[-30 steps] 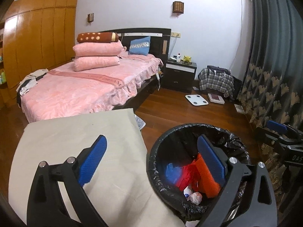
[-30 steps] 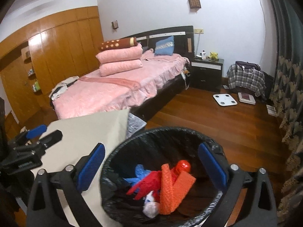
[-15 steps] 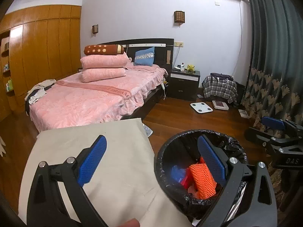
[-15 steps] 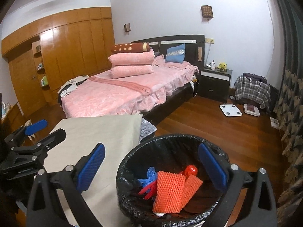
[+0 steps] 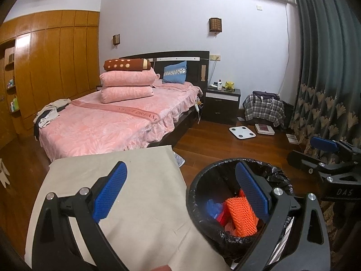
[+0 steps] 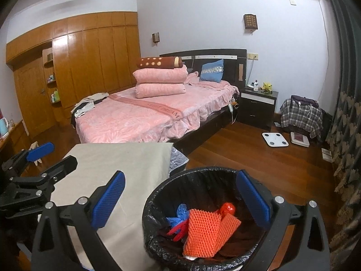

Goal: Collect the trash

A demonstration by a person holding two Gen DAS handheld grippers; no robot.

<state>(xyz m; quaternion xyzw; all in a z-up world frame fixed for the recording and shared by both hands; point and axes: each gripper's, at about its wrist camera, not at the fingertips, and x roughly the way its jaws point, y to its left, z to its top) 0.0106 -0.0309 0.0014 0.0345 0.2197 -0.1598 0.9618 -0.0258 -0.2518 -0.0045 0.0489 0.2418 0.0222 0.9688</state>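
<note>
A black-lined trash bin (image 5: 198,189) (image 6: 155,194) stands beside a table with a beige cloth (image 5: 135,189) (image 6: 121,162). Inside it lie orange foam netting (image 5: 242,214) (image 6: 202,232), blue plastic (image 6: 181,213) and red scraps (image 6: 227,208). My left gripper (image 5: 180,192) is open and empty, above the table edge and the bin rim. My right gripper (image 6: 180,199) is open and empty above the bin. Each gripper shows at the edge of the other's view: the right one in the left wrist view (image 5: 325,144), the left one in the right wrist view (image 6: 40,151).
A pink bed (image 5: 117,117) stands behind the table. A dark nightstand (image 5: 222,105), a plaid-covered stool (image 5: 264,109), a white scale (image 5: 242,132) and a book (image 5: 264,128) are on the wood floor. Dark curtains (image 5: 327,90) hang at right, a wooden wardrobe (image 5: 56,56) at left.
Both grippers have lifted and drawn back from the bin, so the views tilt up toward the room. The orange netting has settled in the bin. Both stay open.
</note>
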